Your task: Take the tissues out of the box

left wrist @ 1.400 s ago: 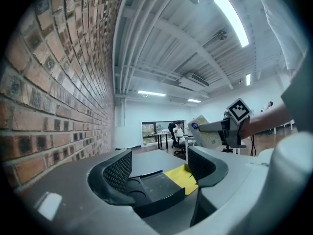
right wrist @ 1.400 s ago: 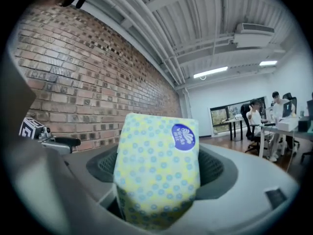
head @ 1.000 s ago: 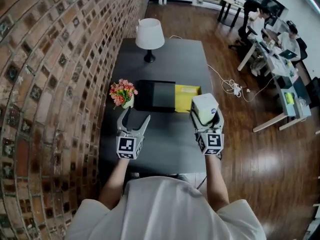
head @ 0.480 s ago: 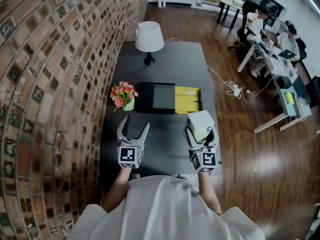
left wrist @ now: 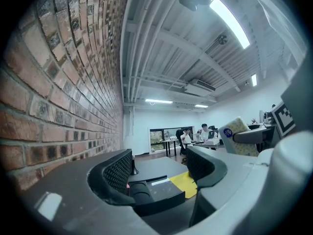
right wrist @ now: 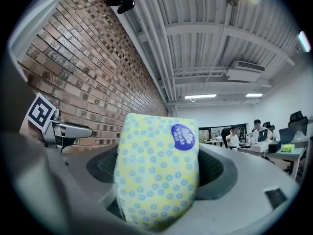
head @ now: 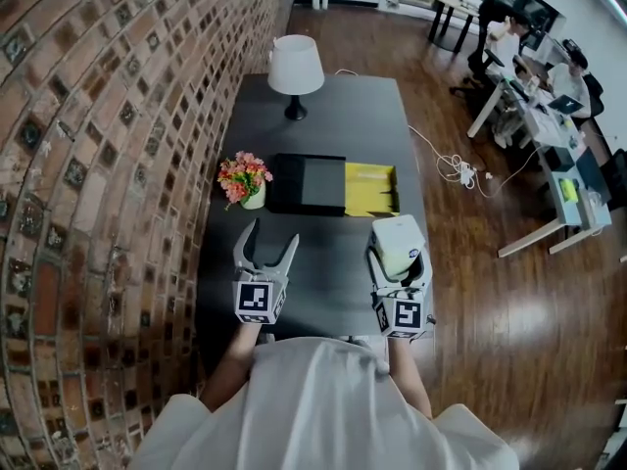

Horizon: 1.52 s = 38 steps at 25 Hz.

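The head view has an open black box (head: 307, 185) on the dark table (head: 333, 282), a yellow section (head: 369, 189) at its right end. My right gripper (head: 398, 255) is shut on a tissue pack (head: 397, 242), white with yellow and blue dots, held above the table short of the box. In the right gripper view the pack (right wrist: 156, 175) stands upright between the pads (right wrist: 217, 169). My left gripper (head: 269, 236) hovers open and empty to the left, also short of the box. The left gripper view has the box (left wrist: 159, 194) ahead between the open jaws.
A brick wall (head: 108, 164) runs along the table's left side. A small flower pot (head: 243, 179) stands left of the box and a white lamp (head: 296, 67) at the far end. People sit at desks (head: 534, 86) across the wooden floor, where a cable (head: 451, 169) lies.
My right gripper has drawn the tissue pack back from beside the yellow section toward the person. The left gripper has come back a little from the box's near edge.
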### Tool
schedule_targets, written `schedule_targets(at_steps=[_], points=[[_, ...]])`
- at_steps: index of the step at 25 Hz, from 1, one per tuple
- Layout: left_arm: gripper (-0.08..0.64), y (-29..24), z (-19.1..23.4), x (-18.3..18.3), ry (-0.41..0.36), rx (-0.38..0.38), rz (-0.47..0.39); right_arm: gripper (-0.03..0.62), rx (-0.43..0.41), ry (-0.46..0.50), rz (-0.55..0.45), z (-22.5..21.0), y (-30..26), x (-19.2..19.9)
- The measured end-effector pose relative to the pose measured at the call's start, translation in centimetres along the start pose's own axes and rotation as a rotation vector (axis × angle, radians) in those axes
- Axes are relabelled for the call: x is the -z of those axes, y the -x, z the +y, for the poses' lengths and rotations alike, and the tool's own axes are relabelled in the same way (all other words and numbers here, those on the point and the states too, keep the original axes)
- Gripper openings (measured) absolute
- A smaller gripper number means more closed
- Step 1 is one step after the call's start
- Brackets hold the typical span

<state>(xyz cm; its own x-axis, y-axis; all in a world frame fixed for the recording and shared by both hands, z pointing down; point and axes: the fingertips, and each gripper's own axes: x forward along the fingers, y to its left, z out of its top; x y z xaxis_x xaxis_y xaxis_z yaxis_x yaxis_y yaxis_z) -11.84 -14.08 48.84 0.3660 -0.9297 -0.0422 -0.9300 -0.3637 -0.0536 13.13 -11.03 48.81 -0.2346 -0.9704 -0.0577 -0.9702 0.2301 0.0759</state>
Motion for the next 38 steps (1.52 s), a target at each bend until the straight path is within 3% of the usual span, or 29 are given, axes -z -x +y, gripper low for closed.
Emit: schedule_targets(at_steps=[12,20,38], points=[[0.331,-0.5,0.0,0.4,0.001,0.001,0.015,0.442,-0.023,0.049,0.012,-0.4,-0.9,-0.7],[0.33,-0.7,0.3,1.0,0.023,-0.004,0.032,0.442,-0.061,0.058,0.081,0.2,-1.3,0.8],[0.33,-2.1,0.4,1.9,0.024,0.024,0.046,0.442,-0.056,0.052,0.068,-0.2,-2.2,0.5]])
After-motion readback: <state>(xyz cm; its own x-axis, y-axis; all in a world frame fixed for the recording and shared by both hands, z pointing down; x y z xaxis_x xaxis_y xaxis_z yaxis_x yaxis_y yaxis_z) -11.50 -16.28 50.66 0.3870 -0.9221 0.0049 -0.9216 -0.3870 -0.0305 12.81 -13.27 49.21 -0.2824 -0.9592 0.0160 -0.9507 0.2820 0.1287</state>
